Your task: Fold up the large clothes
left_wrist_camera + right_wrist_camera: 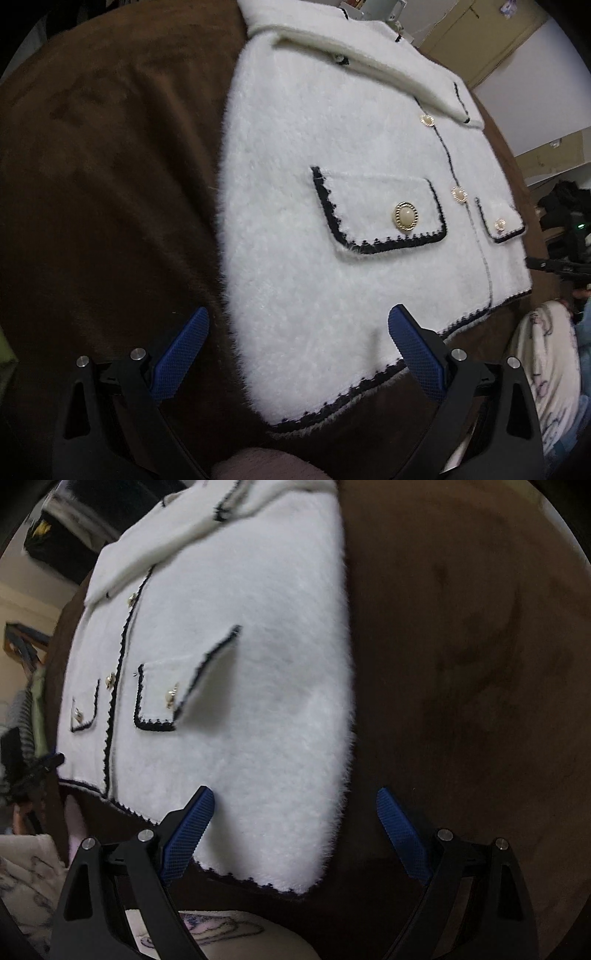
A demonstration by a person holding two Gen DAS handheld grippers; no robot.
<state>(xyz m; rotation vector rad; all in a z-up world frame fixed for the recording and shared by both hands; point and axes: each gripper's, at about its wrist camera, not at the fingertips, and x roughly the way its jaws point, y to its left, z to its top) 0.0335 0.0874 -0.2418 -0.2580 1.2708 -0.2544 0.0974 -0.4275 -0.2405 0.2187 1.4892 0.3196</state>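
A fuzzy white jacket with black trim, gold-rimmed buttons and flap pockets lies flat, front up, on a brown surface. Its sides look folded in, with no sleeves showing. My left gripper is open and empty, its blue fingers straddling the jacket's near left hem corner. In the right wrist view the jacket fills the left half; one pocket flap stands lifted. My right gripper is open and empty, its fingers straddling the near right hem corner. The right gripper also shows in the left wrist view at the far right edge.
The brown fabric surface spreads wide around the jacket. A patterned pale cloth lies at the near right edge, also in the right wrist view. Dark clutter and cabinets stand beyond the surface.
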